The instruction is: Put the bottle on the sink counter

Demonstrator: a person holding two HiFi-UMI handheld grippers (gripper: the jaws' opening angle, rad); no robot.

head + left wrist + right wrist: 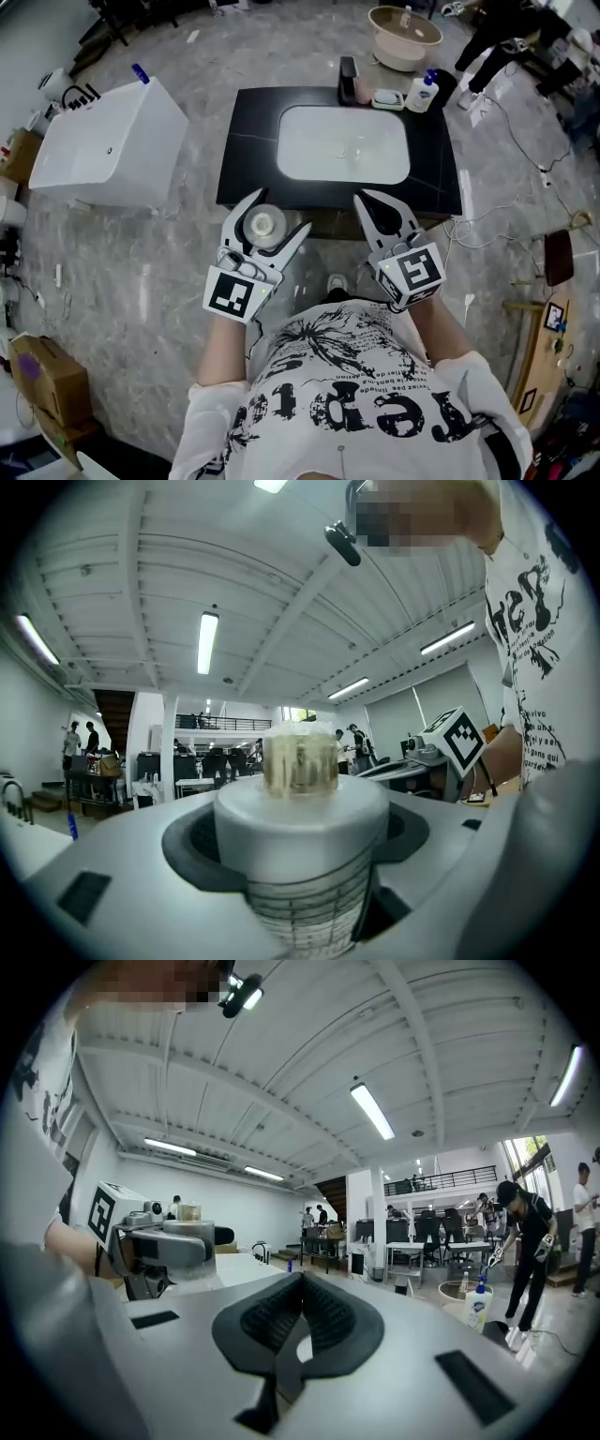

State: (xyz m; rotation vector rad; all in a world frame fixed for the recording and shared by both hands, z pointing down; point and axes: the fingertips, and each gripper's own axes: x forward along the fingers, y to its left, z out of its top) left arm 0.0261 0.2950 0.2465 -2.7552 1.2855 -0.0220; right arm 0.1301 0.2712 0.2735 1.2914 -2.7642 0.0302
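A white bottle [265, 225] with a clear cap stands upright between the jaws of my left gripper [277, 214], which is shut on it. It hangs over the floor just in front of the black sink counter [248, 141]. In the left gripper view the bottle [300, 808] fills the middle, with the grey jaws of the left gripper [300, 864] round its body. My right gripper [375, 208] hovers beside it at the counter's front edge. In the right gripper view the right gripper [298, 1321] is shut with its pads together and nothing between them.
A white basin [343, 142] is set in the counter. A soap dish [387, 97], a dark holder [348, 80] and a pump bottle [422, 92] stand along its back edge. A white cabinet [108, 145] stands left, a beige tub [404, 36] behind. A person [506, 42] bends at far right.
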